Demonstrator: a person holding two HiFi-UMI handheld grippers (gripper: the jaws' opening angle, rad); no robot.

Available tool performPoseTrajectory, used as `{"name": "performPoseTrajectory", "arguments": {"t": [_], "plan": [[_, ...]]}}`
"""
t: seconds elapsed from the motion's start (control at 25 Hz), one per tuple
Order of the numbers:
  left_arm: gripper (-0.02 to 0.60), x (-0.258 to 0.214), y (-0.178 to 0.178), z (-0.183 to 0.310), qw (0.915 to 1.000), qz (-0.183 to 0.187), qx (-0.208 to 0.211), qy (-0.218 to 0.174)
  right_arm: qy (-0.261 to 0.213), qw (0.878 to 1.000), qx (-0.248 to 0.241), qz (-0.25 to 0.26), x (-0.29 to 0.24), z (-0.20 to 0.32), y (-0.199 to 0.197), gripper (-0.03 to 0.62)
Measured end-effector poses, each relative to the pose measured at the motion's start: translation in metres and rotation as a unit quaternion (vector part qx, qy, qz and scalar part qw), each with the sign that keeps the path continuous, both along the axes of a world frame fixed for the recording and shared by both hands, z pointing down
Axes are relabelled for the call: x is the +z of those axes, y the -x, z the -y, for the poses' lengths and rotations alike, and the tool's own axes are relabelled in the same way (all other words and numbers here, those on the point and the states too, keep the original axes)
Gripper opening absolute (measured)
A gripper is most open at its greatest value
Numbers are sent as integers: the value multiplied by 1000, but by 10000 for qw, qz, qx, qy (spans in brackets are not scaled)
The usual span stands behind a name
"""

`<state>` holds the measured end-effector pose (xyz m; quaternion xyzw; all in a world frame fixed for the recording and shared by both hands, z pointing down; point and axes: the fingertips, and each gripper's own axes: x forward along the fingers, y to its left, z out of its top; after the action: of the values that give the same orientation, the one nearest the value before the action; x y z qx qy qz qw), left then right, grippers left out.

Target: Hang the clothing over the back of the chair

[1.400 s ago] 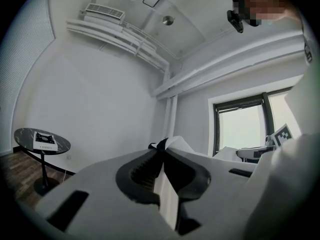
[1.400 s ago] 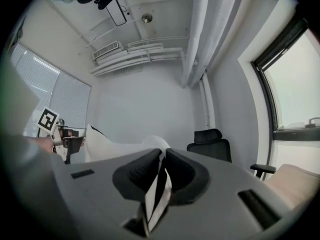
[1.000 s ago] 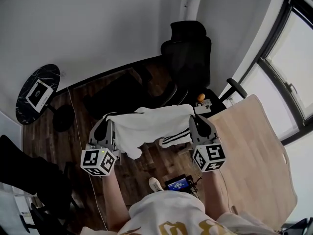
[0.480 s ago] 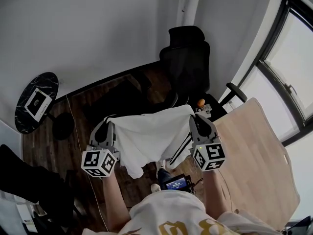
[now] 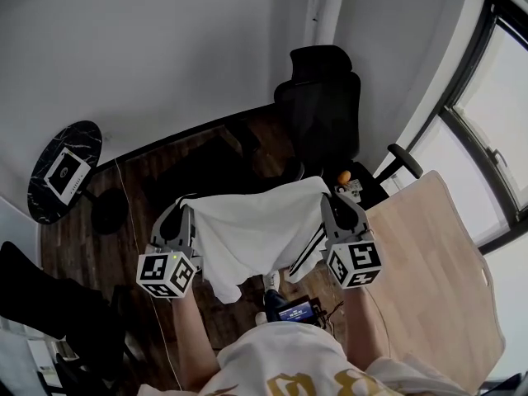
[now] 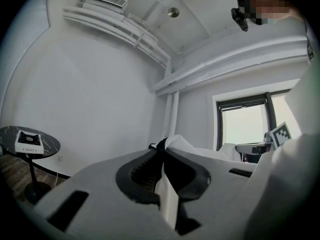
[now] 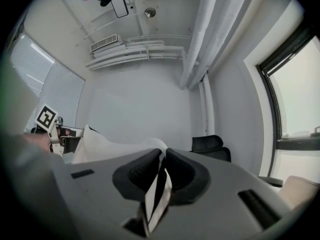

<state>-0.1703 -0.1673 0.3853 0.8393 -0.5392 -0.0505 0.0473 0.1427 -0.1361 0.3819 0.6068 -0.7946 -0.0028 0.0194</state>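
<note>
Since a second ago your clothing (image 5: 252,233) has unfurled: bunched up then, it now hangs wider and lower, its hem dropped toward 6 o'clock.

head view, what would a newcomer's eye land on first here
The white garment catches the eye first. It is stretched mid-frame between the left gripper and the right gripper, each shut on its upper edge. Just beyond it stands the black office chair, in the corner beside the window. A round black side table sits at far left.
</note>
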Motion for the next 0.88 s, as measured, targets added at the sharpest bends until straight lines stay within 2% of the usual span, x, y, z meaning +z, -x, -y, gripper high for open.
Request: {"name": "performPoseTrajectory", "arguments": {"t": [0.4,0.72,0.88], "plan": [[41,-10,12,34,9999,-78,-101,-64,-213,9997,-99,-120,-20,45,8,52],[40,-29,16,71,9994,6,-131,-318,-409,9989,-221,-101,-42,92,16,52],[41,-39,24,99,9989,-116,-178,-418,-536,9981,-267,-115,-56,127,23,51]]}}
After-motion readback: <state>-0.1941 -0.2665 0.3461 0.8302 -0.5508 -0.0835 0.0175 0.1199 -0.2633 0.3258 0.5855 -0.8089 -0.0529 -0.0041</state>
